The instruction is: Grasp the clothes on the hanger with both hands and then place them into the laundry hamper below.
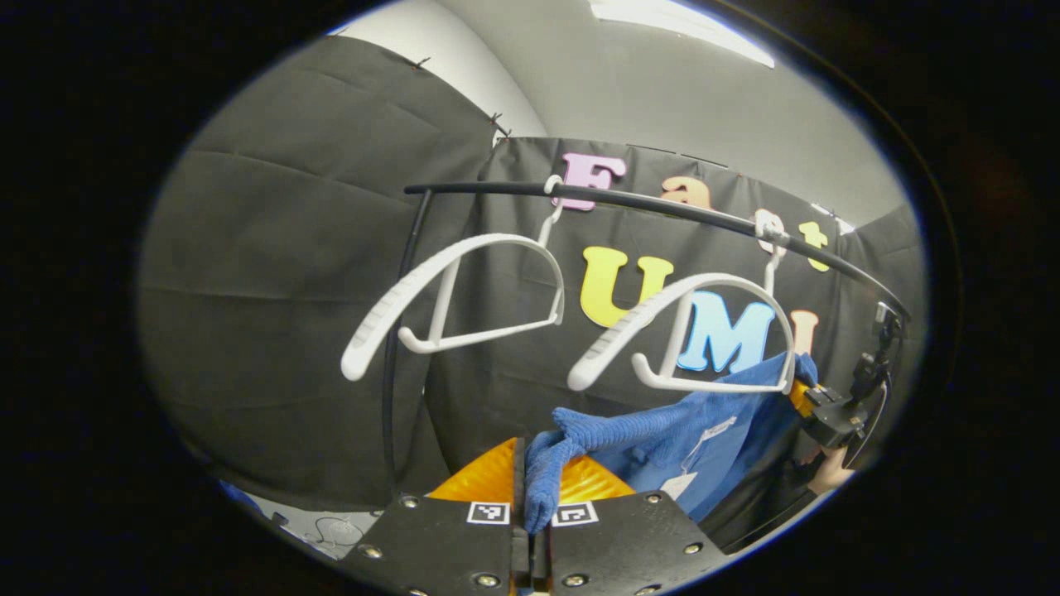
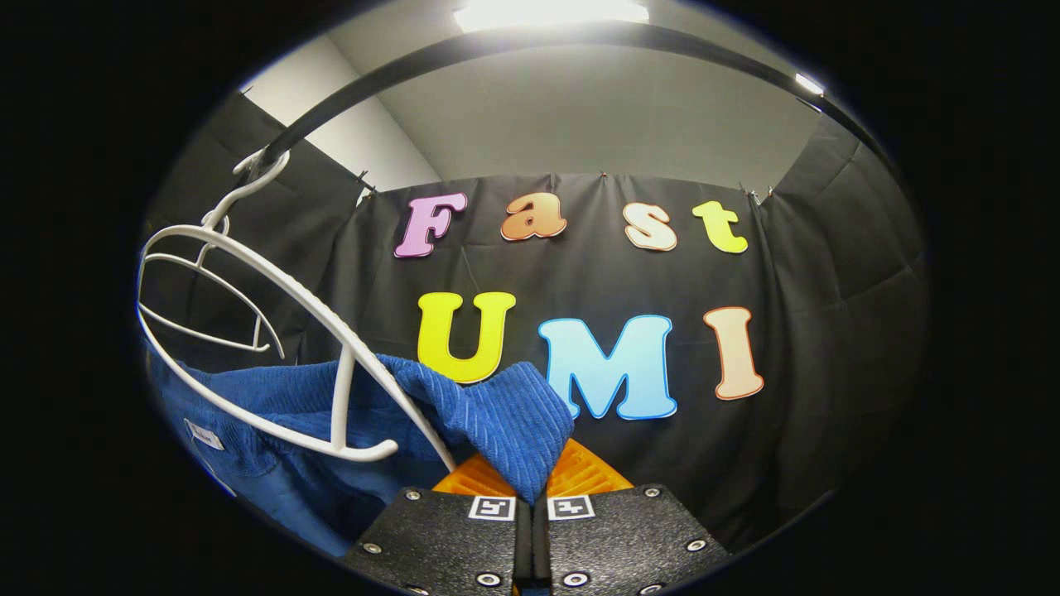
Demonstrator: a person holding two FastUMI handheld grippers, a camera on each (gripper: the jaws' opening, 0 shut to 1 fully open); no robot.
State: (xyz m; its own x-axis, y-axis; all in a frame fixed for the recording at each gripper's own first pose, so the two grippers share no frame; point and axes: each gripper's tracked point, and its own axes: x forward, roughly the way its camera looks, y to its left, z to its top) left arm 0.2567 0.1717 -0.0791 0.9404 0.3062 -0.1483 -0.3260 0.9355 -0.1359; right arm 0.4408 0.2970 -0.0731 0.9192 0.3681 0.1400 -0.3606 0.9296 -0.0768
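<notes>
So the blue ribbed knit garment (image 1: 712, 430) sits lower right in the left gripper view, strung between the two tools and already slipping off the nearer white plastic hanger (image 1: 687, 331). It looks soft and floppy, fairly light, with a grippy ribbed texture, so I'd guess it won't slide out of a pinch but will sag and swing wherever it isn't held. Taking it by the edges, as here, seems the sensible spot; a white tag dangles mid-fabric.

The left tool (image 1: 530, 497), bottom centre, is clamped on a bunched corner of the cloth. The right tool (image 2: 530, 488), bottom centre of the right gripper view, is closed on a folded flap of the same garment (image 2: 497, 414), with the hanger (image 2: 273, 331) arching across the left of that frame, so it could snag.

A second bare white hanger (image 1: 464, 290) hangs centre-left on the black curved rail (image 1: 662, 207). Behind is black cloth wall, a grey ceiling and a bright light strip (image 2: 551, 12) at top. Can't see the hamper from here.
</notes>
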